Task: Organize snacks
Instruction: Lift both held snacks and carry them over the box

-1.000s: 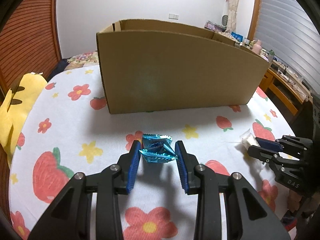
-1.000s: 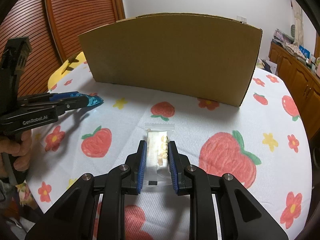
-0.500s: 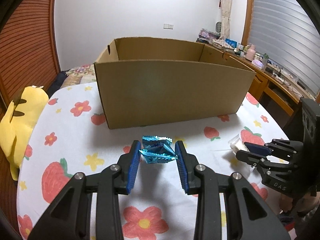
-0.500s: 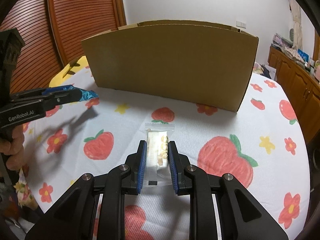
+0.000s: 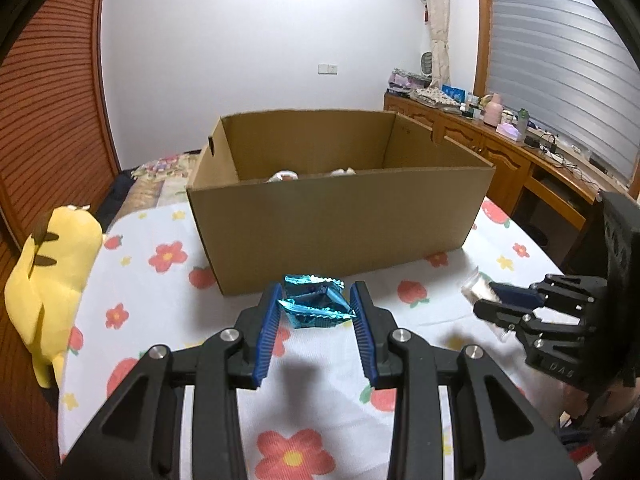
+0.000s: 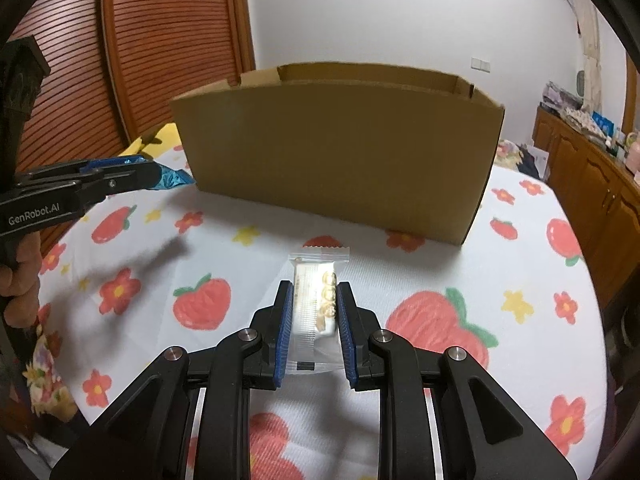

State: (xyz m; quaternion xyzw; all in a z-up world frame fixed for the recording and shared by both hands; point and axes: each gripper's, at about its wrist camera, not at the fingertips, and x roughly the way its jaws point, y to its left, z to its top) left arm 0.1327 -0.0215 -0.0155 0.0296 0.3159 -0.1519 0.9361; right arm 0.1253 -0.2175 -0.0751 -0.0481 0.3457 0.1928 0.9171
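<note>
Snacks are pinched, blue packet (image 5: pixel 316 306) in my left tool (image 5: pixel 316 316), clear packet (image 6: pixel 318 304) in my right tool (image 6: pixel 314 328), near the box (image 5: pixel 340 216); I'd clear its near wall before dropping.

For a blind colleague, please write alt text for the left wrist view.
The left gripper holds a crumpled blue foil snack in front of an open cardboard box on a strawberry-print tablecloth. At right, the right gripper holds a clear packet.
</note>
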